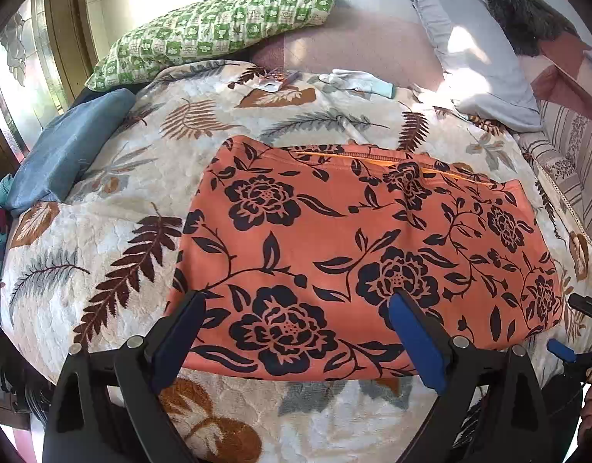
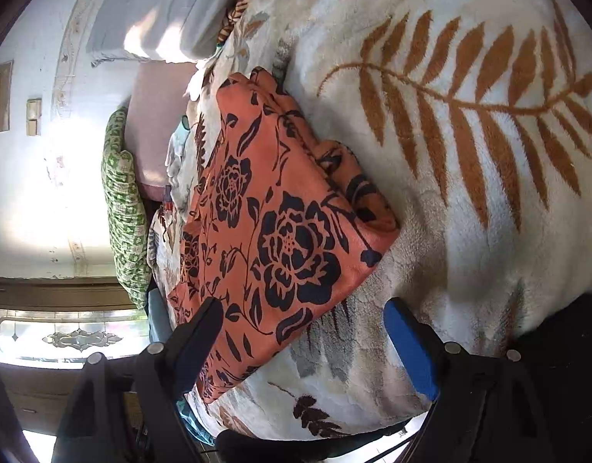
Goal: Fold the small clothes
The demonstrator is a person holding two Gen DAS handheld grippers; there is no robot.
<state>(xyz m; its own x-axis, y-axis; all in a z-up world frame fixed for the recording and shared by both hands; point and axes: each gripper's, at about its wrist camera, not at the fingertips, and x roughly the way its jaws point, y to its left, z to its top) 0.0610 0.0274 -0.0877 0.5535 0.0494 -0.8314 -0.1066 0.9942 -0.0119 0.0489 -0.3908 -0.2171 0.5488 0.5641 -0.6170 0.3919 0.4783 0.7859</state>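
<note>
An orange garment with black flowers point(image 1: 357, 247) lies folded flat on a cream blanket with a leaf print point(image 1: 114, 231). My left gripper point(image 1: 298, 301) hovers open over the garment's near edge, both blue-padded fingers wide apart and nothing pinched. At the right edge of that view part of my right gripper point(image 1: 577, 328) shows beside the garment's right end. The right wrist view is rolled sideways: the garment point(image 2: 280, 223) stretches away, and my right gripper point(image 2: 303, 308) stands open at its near end, the left finger above the cloth, the right one above the blanket point(image 2: 469, 193).
A green checked pillow point(image 1: 215, 27) and a grey pillow point(image 1: 473, 58) lie at the head of the bed. Folded blue cloth point(image 1: 64, 154) rests at the left edge. A pale small cloth point(image 1: 354, 81) and small items point(image 1: 273, 81) lie beyond the garment. A window point(image 2: 64, 332) is nearby.
</note>
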